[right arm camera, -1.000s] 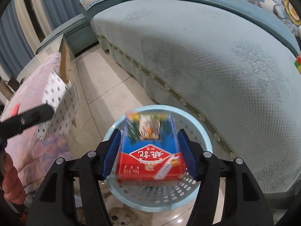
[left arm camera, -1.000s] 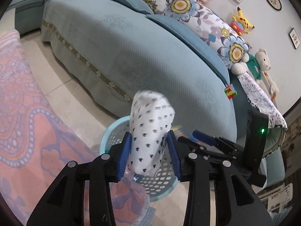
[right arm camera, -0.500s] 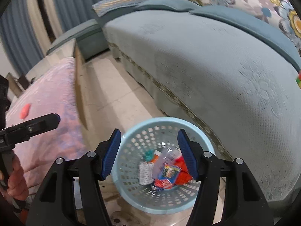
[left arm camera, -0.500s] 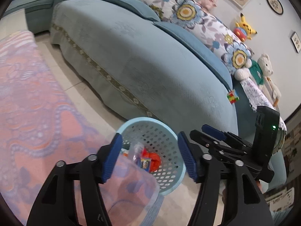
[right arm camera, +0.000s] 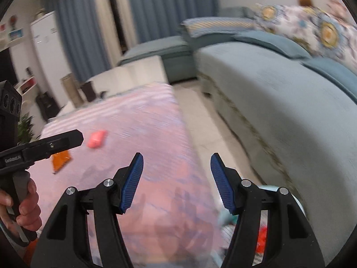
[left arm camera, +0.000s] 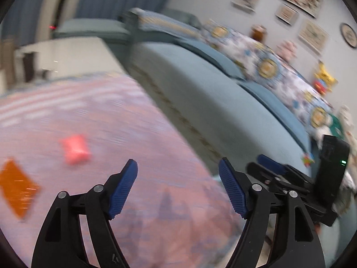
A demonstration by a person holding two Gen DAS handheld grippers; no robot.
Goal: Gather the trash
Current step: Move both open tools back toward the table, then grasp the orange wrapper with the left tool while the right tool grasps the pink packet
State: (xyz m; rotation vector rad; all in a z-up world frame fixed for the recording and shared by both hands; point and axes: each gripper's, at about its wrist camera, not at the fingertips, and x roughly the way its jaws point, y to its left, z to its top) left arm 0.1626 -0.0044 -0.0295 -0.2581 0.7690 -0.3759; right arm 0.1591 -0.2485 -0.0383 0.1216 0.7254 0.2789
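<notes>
Both views are blurred by motion. My left gripper (left arm camera: 178, 167) hangs over a table with a pink patterned cloth (left arm camera: 116, 138), its jaws opening with nothing between them. A pink packet (left arm camera: 75, 149) and an orange wrapper (left arm camera: 16, 186) lie on the cloth to its left. My right gripper (right arm camera: 174, 163) is open and empty above the same cloth's edge. In the right wrist view the pink packet (right arm camera: 97, 139) and orange wrapper (right arm camera: 59, 159) lie beyond the left gripper's finger (right arm camera: 53, 144). The light blue basket (right arm camera: 296, 203) with trash shows at the lower right, behind my right finger.
A long teal sofa (left arm camera: 218, 102) with floral cushions (left arm camera: 267, 67) runs along the right. Tiled floor (right arm camera: 207, 120) separates it from the table. A person's hand (right arm camera: 26, 205) grips the left tool's handle. Curtains (right arm camera: 169, 6) and a white cabinet (right arm camera: 46, 44) stand at the back.
The spotted white trash left my left gripper and the red box left my right gripper; both landed in the basket. Both grippers then rose and swung left over the pink cloth.
</notes>
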